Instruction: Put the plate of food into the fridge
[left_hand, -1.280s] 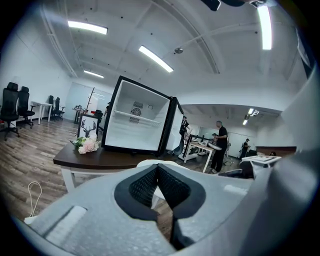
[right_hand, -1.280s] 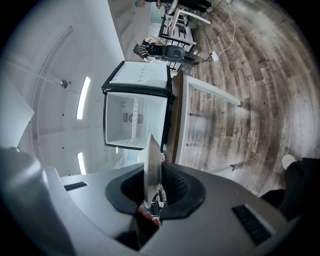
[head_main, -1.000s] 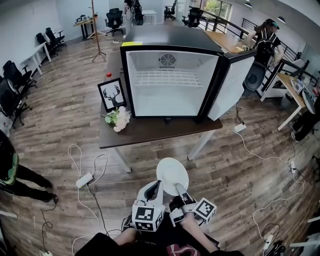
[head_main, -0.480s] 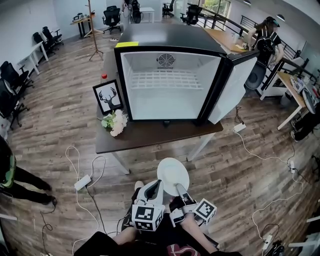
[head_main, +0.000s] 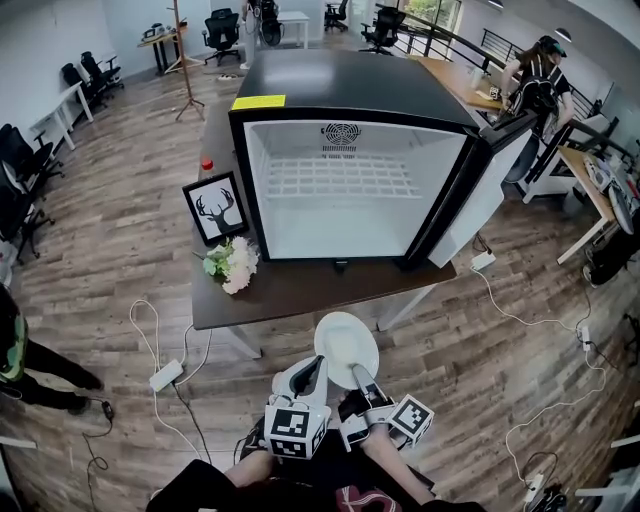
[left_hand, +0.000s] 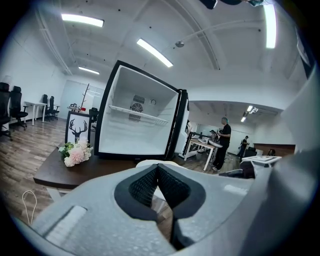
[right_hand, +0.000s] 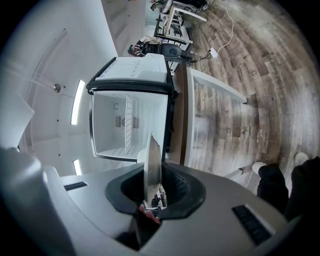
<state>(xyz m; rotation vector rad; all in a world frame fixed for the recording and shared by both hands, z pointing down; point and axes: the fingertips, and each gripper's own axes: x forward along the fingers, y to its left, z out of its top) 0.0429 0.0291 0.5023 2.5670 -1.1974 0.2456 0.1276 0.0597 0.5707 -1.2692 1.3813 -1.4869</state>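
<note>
Plate (head_main: 345, 346) clamped edgewise in right hand-held gripper (head_main: 358, 377)

On my feed, a wood plank floor (head_main: 120, 250) filled the head view, and a white power strip (head_main: 165, 375) with its cable lay on it at lower left. A dark brown table (head_main: 300, 285) stood at centre. Black office chairs (head_main: 25, 160) and a white desk (head_main: 65, 105) lined the pale wall (head_main: 40, 40) at upper left, near a coat stand (head_main: 185, 60). In the left gripper view, strip lights (left_hand: 82, 20) glowed on the ceiling.

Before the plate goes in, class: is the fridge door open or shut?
Open: the door hangs swung right; the fridge shows its white inside.
</note>
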